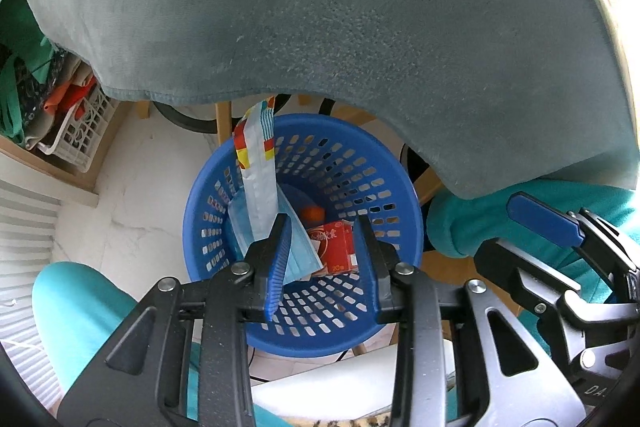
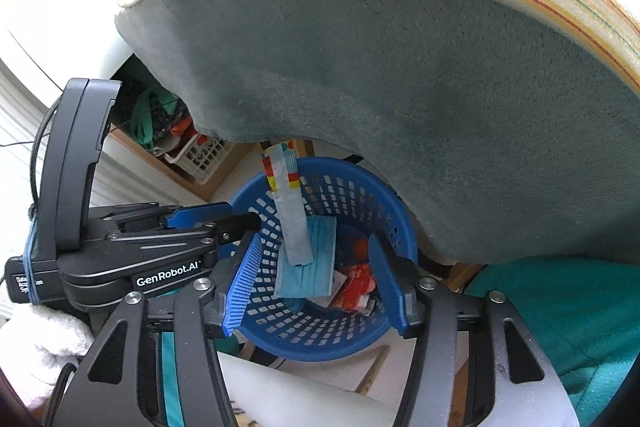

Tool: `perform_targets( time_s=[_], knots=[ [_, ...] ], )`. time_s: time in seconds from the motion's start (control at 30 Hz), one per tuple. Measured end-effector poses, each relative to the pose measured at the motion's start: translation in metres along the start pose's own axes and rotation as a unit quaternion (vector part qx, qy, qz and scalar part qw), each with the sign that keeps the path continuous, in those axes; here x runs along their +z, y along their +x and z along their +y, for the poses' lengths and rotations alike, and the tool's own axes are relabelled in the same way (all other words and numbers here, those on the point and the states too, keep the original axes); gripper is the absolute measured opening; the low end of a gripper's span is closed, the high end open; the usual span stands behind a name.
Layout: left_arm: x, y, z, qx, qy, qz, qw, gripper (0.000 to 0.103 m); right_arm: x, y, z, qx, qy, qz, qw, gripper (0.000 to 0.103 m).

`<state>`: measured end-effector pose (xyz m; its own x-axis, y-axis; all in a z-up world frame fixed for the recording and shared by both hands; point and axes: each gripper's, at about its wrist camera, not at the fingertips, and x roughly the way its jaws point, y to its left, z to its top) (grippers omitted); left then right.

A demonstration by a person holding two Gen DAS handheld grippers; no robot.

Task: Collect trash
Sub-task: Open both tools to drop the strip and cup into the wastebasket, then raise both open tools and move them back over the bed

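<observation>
From the left wrist, the left gripper [image 1: 322,259] hangs with its jaws apart and empty over the blue perforated basket [image 1: 224,227] on the floor; inside lie a pale blue face mask [image 1: 300,251], a long white wrapper [image 1: 258,171] with red and yellow marks, and a red box [image 1: 334,247]. From the right wrist, the right gripper [image 2: 312,283] is also open and holds nothing above the same basket [image 2: 352,187], where the mask [image 2: 316,267] lies under the wrapper [image 2: 292,223] beside crumpled red packaging [image 2: 354,287].

A grey-green plush cloth [image 1: 320,7] hangs over the bench edge, filling the upper view. Below lies a pale marble-look floor [image 1: 132,203]. Wooden legs [image 1: 223,121] stand behind. A low wooden shelf [image 1: 48,163] holds a white lattice crate [image 1: 86,131] of clothes. Daylight glares at left.
</observation>
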<state>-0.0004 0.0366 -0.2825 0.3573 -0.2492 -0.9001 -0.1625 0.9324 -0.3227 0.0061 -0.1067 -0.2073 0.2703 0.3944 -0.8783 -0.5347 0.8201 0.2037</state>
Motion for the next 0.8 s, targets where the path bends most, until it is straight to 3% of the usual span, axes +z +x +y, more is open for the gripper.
perform_targets(
  time_s=[0.37, 0.5, 0.63, 0.8],
  knots=[
    [0.010, -0.043, -0.006, 0.002, 0.015, -0.041, 0.9990, 0.032, 0.017, -0.047, -0.009, 0.010, -0.001, -0.052, 0.999, 0.055],
    [0.018, -0.067, -0.012, -0.003, 0.022, -0.064, 0.9977, 0.032, 0.025, -0.073, -0.013, 0.017, 0.000, -0.081, 0.997, 0.063],
    [0.029, -0.091, -0.022, -0.009, 0.036, -0.091, 0.9952, 0.032, 0.032, -0.103, -0.020, 0.024, -0.005, -0.110, 0.994, 0.063],
    [0.046, -0.125, -0.037, -0.018, 0.054, -0.130, 0.9899, 0.049, 0.042, -0.140, -0.034, 0.010, -0.017, -0.149, 0.989, 0.065]
  ],
)
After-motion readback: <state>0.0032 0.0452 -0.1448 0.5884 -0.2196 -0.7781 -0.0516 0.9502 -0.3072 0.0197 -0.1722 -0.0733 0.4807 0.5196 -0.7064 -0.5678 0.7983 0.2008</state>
